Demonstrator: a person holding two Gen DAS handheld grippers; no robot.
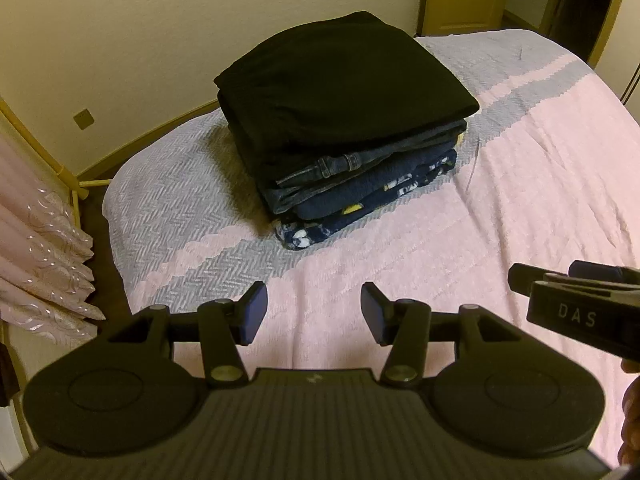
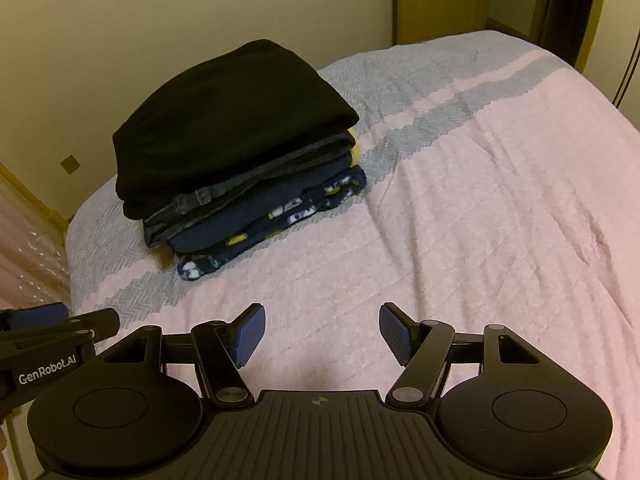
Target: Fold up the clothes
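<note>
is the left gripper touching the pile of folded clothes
Apart. The left wrist view shows the left gripper open and empty, with a stretch of bare pink bedspread between its fingertips and the pile of folded clothes.

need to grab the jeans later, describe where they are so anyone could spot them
On the pink and grey bedspread a stack of folded clothes sits near the far corner by the wall. The jeans lie second from the top, under the black garment and above the navy patterned fleece. They alone show faded blue denim with a stitched waistband.
</note>
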